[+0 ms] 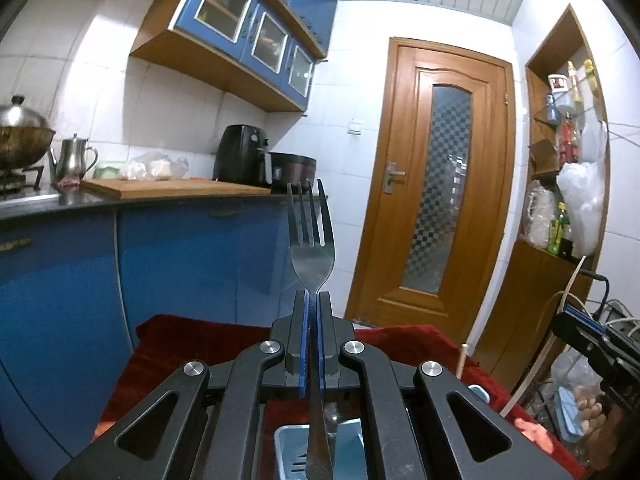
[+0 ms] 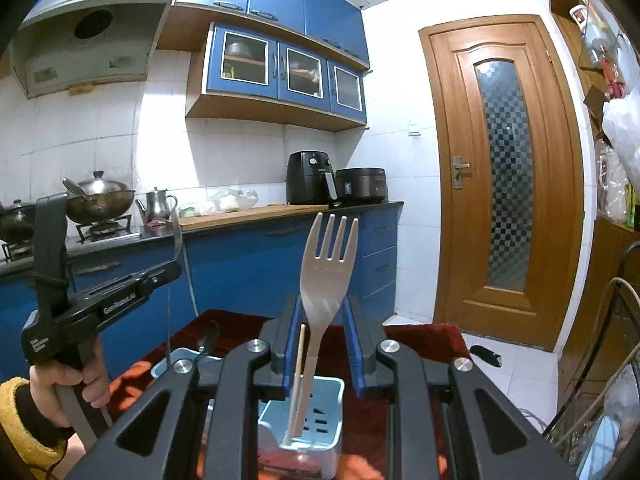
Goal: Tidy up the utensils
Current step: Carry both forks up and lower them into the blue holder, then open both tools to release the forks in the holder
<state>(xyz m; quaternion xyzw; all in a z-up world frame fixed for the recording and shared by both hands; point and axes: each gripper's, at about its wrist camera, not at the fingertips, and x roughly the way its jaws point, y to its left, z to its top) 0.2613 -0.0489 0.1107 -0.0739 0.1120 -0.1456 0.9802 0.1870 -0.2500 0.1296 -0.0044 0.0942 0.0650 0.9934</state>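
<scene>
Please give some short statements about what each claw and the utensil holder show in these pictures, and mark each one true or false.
1. The left claw is shut on a metal fork. True.
2. The metal fork's tines point down into the holder. False: they point up.
3. The right claw is clamped tight on the beige plastic fork. False: its jaws stand open on either side of the fork.
4. The plastic fork's handle reaches down into the light blue utensil holder. True.
5. The wooden door stands wide open. False: it is closed.
</scene>
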